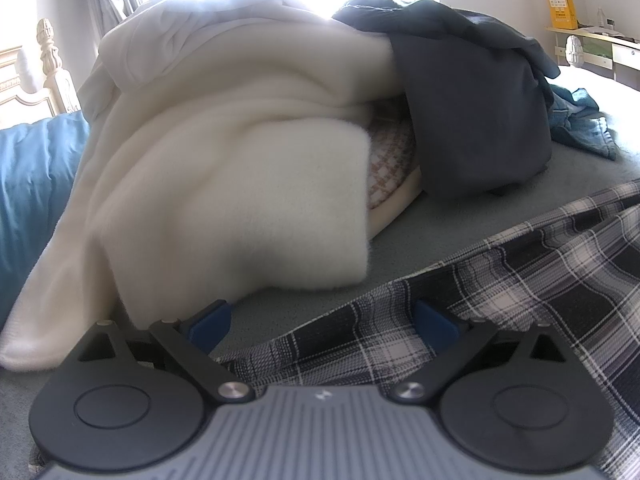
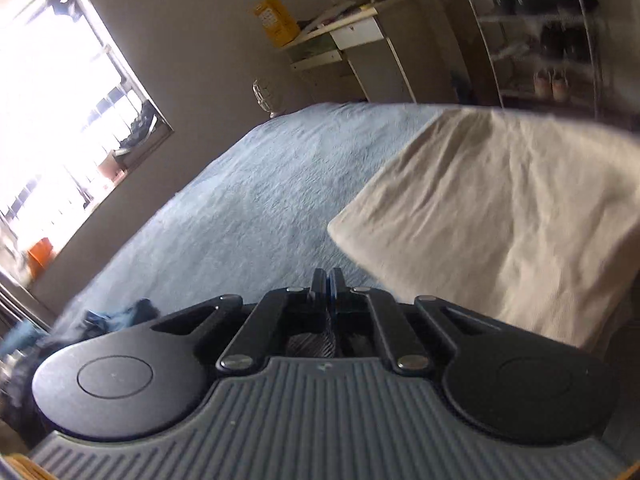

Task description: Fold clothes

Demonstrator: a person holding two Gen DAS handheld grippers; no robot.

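In the left wrist view my left gripper (image 1: 324,322) is open, low over the bed, with the edge of a black-and-white plaid garment (image 1: 500,292) lying between and over its right finger. Behind it rises a pile of cream fleece clothing (image 1: 224,184), a checked pink item (image 1: 390,160) and dark grey clothes (image 1: 472,120). In the right wrist view my right gripper (image 2: 329,280) is shut with nothing visibly between the fingers, held above the bed. A folded beige garment (image 2: 500,216) lies just to its right.
The light blue bedspread (image 2: 280,184) stretches ahead in the right wrist view. Blue denim clothes (image 1: 580,128) lie at the far right of the pile. A teal blanket (image 1: 36,184) is at left. A desk (image 2: 352,40) and shoe rack (image 2: 548,48) stand by the far wall.
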